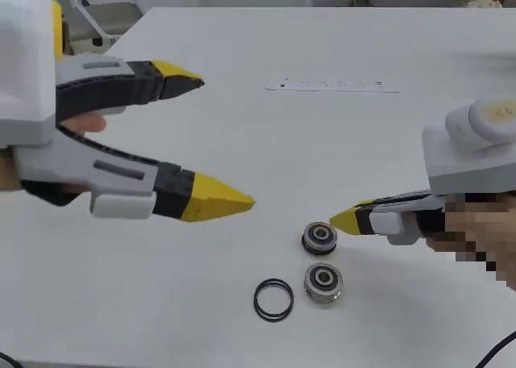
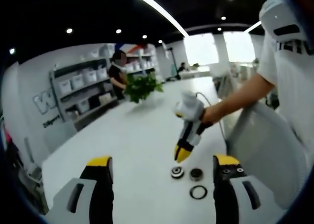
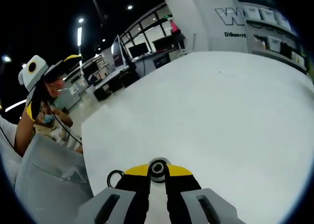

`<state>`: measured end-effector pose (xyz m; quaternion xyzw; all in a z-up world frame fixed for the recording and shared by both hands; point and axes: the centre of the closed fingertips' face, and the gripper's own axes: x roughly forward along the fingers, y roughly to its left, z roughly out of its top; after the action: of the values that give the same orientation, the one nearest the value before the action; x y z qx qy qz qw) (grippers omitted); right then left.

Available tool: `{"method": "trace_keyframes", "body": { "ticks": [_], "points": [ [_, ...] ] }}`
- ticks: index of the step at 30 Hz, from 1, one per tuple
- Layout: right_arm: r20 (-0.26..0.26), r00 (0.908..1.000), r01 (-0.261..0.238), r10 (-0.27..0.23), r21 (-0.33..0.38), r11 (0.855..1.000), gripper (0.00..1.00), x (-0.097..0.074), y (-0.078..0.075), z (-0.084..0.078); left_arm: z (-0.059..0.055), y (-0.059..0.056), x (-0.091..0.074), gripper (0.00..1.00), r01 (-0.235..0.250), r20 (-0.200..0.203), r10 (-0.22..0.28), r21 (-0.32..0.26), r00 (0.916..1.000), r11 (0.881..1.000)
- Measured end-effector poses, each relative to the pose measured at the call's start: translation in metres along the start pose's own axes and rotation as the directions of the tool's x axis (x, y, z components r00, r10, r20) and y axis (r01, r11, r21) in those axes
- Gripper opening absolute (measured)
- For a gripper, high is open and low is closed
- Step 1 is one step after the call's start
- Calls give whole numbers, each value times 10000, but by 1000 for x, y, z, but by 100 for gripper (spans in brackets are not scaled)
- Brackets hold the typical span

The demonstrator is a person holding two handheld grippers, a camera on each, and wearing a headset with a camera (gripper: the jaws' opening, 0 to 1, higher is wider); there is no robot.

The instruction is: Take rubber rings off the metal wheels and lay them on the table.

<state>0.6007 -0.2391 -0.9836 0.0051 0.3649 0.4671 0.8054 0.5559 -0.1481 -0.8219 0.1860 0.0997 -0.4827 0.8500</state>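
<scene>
Right fingers (image 1: 348, 220) at one wheel (image 1: 320, 237); second wheel (image 1: 323, 281), loose ring (image 1: 273, 299) beside

A broad white table (image 1: 242, 45) stretches away; shelving (image 2: 81, 89) with bins (image 2: 78, 81) lines the wall (image 2: 34, 76), a leafy plant (image 2: 142, 86) beyond, bright windows (image 2: 201, 48) under a dark ceiling (image 2: 98, 8).

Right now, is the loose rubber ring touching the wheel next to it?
Apart. The head view shows bare table between the rubber ring and the wheel.

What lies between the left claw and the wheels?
Bare table separates the left claw from the wheels, in the head view.
</scene>
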Motion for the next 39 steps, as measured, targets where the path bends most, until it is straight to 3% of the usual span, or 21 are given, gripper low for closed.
{"method": "trace_keyframes", "body": {
  "ticks": [3, 9, 17, 21, 25, 29, 33, 36, 39],
  "points": [
    [-31, 9999, 138, -138, 47, 9999, 9, 0, -6, -3, 10, 5, 10, 82, 112, 171, -117, 316, 9998, 9994],
    [-210, 9996, 192, -194, -66, 9998, 10, 1, -12, -11, 21, 12, 36, 76, 316, 407, -343, 636, 9986, 9975],
    [-490, 9986, 174, -182, -157, 9997, 12, 3, -15, -19, 18, 10, 71, 71, 866, 400, -896, 708, 9952, 9937],
    [-600, 9981, 109, -119, -168, 9998, 13, 5, -16, -23, 3, 10, 89, 67, 1154, 39, -1161, 783, 9932, 9902],
    [-850, 9964, 11, -40, -337, 9994, 15, 8, -15, -29, -19, 6, 106, 63, 1226, -428, -1193, 832, 9919, 9890],
    [-1041, 9946, -42, -25, -639, 9979, 18, 10, -12, -33, -36, -4, 118, 58, 1315, -392, -1296, 500, 9908, 9901],
    [-1024, 9947, -146, 58, -856, 9962, 21, 13, -10, -34, -53, -8, 125, 47, 1141, -463, -1123, 376, 9926, 9928],
    [-1052, 9944, -203, 99, -981, 9950, 24, 15, -8, -36, -64, -7, 129, 45, 904, -210, -915, -462, 9956, 9948],
    [-1092, 9940, -239, 117, -1113, 9935, 25, 16, -7, -37, -77, -11, 133, 41, 1005, -478, -1037, -639, 9935, 9929]
  ]
}}
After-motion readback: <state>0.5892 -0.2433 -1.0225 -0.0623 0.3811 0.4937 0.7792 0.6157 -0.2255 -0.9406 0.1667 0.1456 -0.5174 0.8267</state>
